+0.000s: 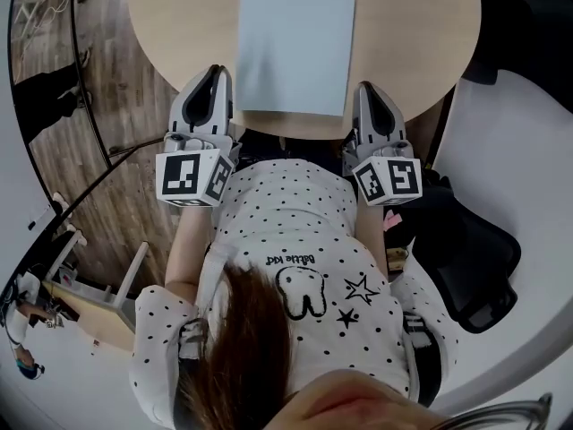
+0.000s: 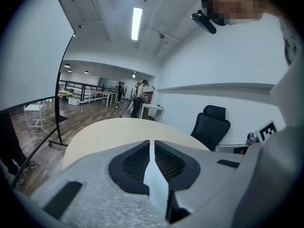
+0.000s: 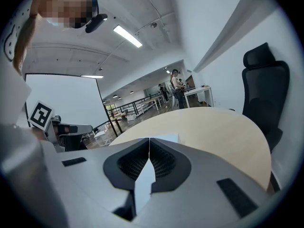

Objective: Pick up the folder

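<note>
A pale blue folder [image 1: 295, 43] lies flat on the round beige table [image 1: 179, 25], its near edge close to the table's front rim. My left gripper [image 1: 215, 72] is beside the folder's near left corner, over the table edge, with its jaws shut. My right gripper [image 1: 365, 88] is beside the near right corner, also shut. Neither touches the folder. In the right gripper view a corner of the folder [image 3: 168, 137] shows just past the closed tips [image 3: 149, 139]. In the left gripper view the shut tips [image 2: 152, 142] point across the bare tabletop [image 2: 109, 132].
A black office chair [image 1: 474, 258] stands at my right, seen also in the gripper views [image 2: 211, 125] [image 3: 266, 89]. Wooden floor [image 1: 107, 106] and a black stand lie to the left. A white wall curves along the right.
</note>
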Available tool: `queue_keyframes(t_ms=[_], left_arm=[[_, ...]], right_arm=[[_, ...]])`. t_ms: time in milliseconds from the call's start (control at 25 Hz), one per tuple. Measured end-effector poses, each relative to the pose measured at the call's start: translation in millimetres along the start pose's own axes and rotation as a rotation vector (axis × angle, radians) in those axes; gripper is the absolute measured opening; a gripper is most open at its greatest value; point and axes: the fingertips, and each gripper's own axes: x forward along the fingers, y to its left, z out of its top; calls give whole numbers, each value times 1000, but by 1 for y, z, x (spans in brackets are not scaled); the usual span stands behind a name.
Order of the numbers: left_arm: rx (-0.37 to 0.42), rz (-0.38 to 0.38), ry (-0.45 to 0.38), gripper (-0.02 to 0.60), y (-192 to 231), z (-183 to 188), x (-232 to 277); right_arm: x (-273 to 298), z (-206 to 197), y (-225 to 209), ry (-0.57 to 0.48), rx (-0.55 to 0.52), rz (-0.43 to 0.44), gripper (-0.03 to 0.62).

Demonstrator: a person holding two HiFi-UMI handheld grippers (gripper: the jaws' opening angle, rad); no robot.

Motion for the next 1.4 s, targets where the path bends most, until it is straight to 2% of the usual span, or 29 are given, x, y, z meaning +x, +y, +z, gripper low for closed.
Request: queue_keyframes(t_ms=[160, 240, 320, 520, 720, 1040, 1280, 1400], left_arm=[[-12, -34, 62, 42, 4, -10, 16], [-19, -57, 91, 111, 3, -13, 22], [-30, -79, 111, 145, 0, -15, 33], [-36, -111, 164, 193, 2, -23, 62], [-131, -127, 258, 231, 12, -46, 88], [-213, -131, 374, 253, 23, -85, 112], [-196, -132, 429, 265, 23, -102, 125], [-195, -137, 438, 267, 25, -108, 129]], right_arm=[[11, -1, -2, 17, 6, 25, 8], [13, 2, -2, 25, 3, 34, 19], [18, 3, -8, 37, 4, 39, 97], [37, 0, -22, 69, 17, 44, 149], [60, -16, -40, 122, 49, 41, 170], [88, -33, -57, 172, 74, 15, 187], [98, -43, -71, 232, 77, -7, 196], [103, -56, -76, 282, 111, -5, 212]])
